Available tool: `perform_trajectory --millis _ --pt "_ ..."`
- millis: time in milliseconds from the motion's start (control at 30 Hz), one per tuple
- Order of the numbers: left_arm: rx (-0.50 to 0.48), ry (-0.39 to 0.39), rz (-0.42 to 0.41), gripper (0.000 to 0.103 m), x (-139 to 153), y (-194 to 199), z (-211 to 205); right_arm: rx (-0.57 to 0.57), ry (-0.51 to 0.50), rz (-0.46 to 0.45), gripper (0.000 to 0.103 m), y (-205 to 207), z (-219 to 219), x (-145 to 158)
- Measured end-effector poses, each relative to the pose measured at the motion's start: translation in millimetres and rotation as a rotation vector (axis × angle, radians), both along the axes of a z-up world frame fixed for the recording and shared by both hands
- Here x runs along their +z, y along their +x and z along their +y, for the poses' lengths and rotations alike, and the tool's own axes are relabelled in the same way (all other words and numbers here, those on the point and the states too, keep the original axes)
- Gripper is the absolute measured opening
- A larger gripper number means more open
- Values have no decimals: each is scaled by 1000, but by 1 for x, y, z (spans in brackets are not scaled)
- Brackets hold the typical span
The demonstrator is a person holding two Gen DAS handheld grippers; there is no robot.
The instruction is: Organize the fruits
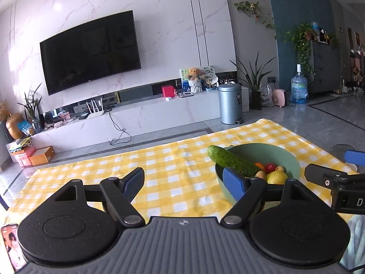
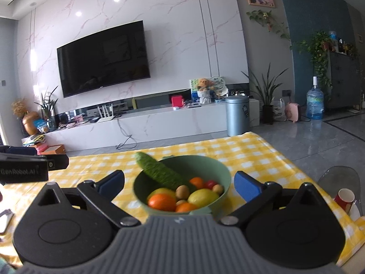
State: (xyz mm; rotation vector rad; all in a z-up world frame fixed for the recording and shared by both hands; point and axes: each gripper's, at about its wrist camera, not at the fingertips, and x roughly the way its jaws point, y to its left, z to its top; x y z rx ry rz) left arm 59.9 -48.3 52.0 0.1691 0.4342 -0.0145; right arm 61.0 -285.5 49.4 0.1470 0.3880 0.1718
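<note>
Both my left gripper (image 1: 186,183) and right gripper (image 2: 179,186) spread, empty. Long bumpy green cucumber (image 2: 159,172) leaning in the pale green bowl (image 2: 219,166): stiff, light; I'd grip mid-length.

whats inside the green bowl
The green bowl holds a cucumber leaning over its far rim, two oranges, a lemon, a red tomato and small brownish fruits. Anything beneath this pile is covered.
</note>
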Motion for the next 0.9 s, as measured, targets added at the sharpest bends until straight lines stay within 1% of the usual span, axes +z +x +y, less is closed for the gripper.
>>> perform_trajectory --millis 133,233,333,433,633,767,900 --pt "-2 -6 -6 92 -7 -10 4 23 -1 4 99 -13 7 3" --pt "-4 -10 26 92 -17 -12 9 32 -25 2 99 -22 14 1" --pt "6 -35 58 92 -24 -13 15 22 -67 2 99 -29 22 -4" --pt "12 -59 88 92 -32 -14 21 29 -77 14 99 -32 23 -12" --pt "43 -81 134 92 -50 -12 26 28 -113 25 99 -32 27 -25" --pt "53 -65 172 92 -59 -11 29 30 -167 82 99 -21 35 -32" --pt "60 -70 193 92 -62 -10 32 28 -161 123 99 -13 36 -38"
